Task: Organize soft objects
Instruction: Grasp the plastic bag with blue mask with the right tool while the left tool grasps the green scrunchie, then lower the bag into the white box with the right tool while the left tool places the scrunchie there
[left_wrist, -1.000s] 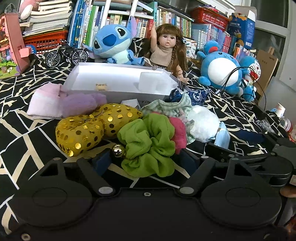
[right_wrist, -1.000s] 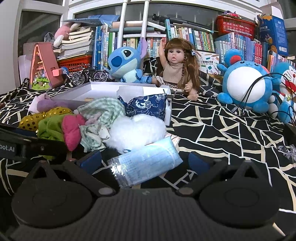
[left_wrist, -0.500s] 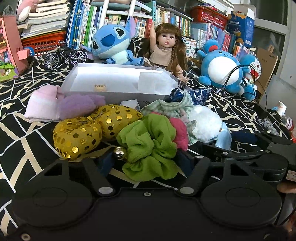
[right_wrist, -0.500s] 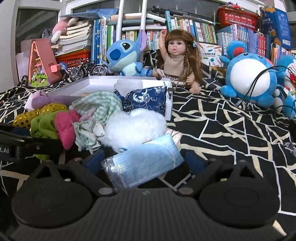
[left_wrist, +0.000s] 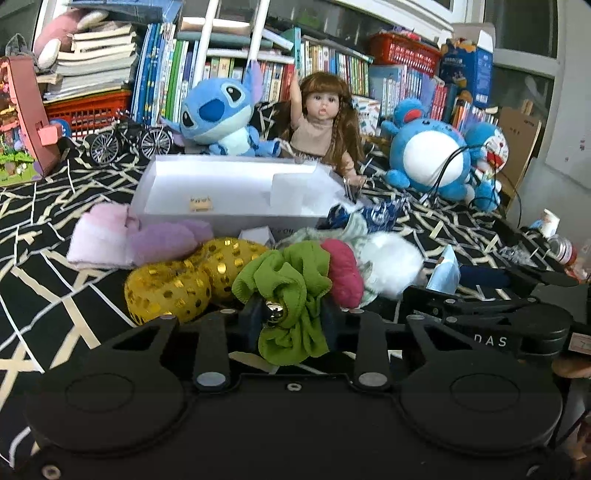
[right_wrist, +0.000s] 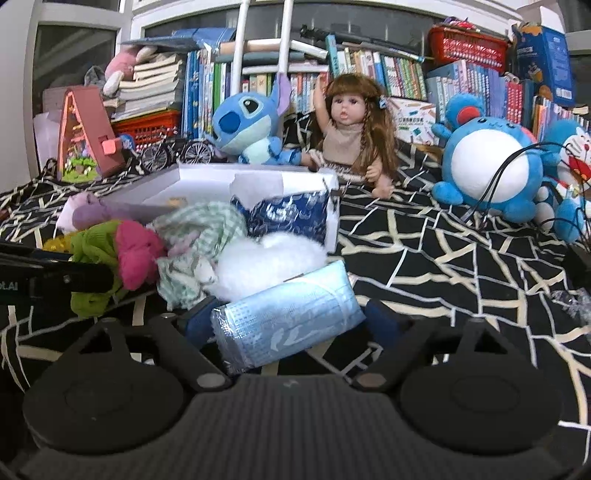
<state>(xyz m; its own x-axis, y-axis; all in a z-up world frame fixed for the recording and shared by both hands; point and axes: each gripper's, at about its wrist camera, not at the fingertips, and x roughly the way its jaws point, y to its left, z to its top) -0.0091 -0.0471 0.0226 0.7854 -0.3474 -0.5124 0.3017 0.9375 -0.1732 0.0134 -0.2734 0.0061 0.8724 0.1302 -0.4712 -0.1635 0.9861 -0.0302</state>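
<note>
My left gripper (left_wrist: 290, 319) is shut on a green scrunchie (left_wrist: 284, 284) and holds it lifted a little above the cloth. Beside it lie a gold sequined scrunchie (left_wrist: 177, 284), a pink scrunchie (left_wrist: 343, 273), a white fluffy one (left_wrist: 391, 262) and a purple one (left_wrist: 166, 240) on a pink cloth (left_wrist: 99, 236). A white box (left_wrist: 221, 188) stands behind the pile. My right gripper (right_wrist: 291, 325) has its blue fingers on both sides of a pale blue pack of face masks (right_wrist: 288, 321). The green scrunchie (right_wrist: 92, 247) also shows at the left of the right wrist view.
A Stitch plush (left_wrist: 221, 114), a doll (left_wrist: 325, 125) and a blue round plush (left_wrist: 432, 147) sit behind the box. A checked cloth (right_wrist: 199, 229) and a blue patterned pouch (right_wrist: 291, 218) lie against the box. Books, a toy bicycle (left_wrist: 129, 140) and cables crowd the back.
My left gripper has closed on the green scrunchie and raised it off the cloth. My right gripper has moved slightly forward around the mask pack.
</note>
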